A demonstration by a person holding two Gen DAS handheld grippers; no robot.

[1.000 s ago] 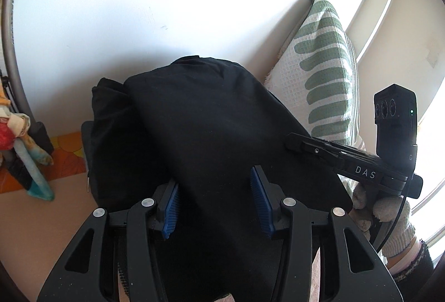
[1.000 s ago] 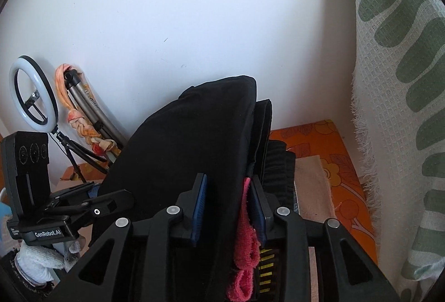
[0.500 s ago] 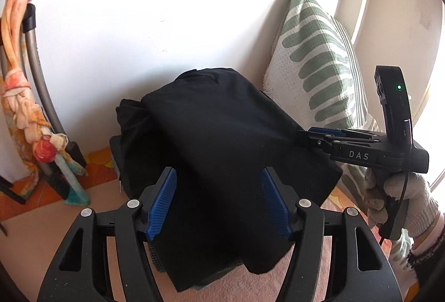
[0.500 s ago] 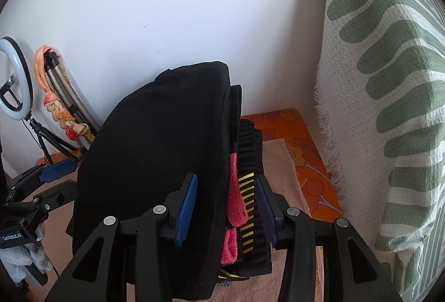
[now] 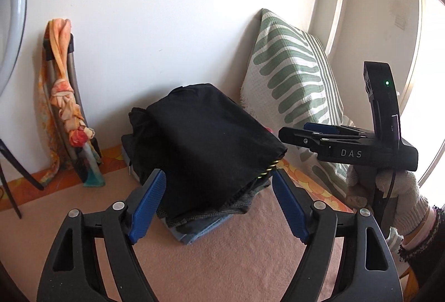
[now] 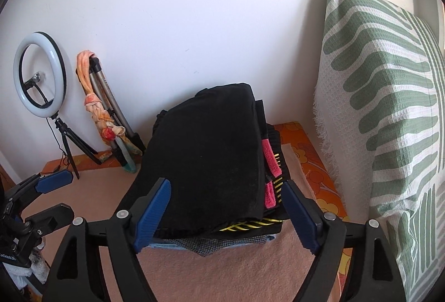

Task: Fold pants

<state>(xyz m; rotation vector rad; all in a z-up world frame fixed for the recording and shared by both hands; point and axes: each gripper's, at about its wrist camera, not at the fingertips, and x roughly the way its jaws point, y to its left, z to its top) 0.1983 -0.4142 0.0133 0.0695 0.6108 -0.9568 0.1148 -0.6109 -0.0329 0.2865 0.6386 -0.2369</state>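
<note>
Folded black cloth pants (image 5: 205,140) lying atop a stack of folded garments (image 6: 222,239) on the peach blanket-covered surface (image 5: 236,260), against the white wall beside a green-and-white leaf-patterned cushion (image 6: 389,113). Left hand-held gripper (image 5: 219,202) and right hand-held gripper (image 6: 226,214): jaws opening wide, blue pads clear of cloth, nothing held. Best to withdraw straight, without snagging the top fold or tipping the stack.

A pinkish-tan blanket (image 6: 222,274) covers the surface. A pile of folded clothes (image 6: 211,241) lies on it, just left of the green-patterned pillow (image 6: 389,121). Folded black pants (image 6: 205,160) top that pile.
</note>
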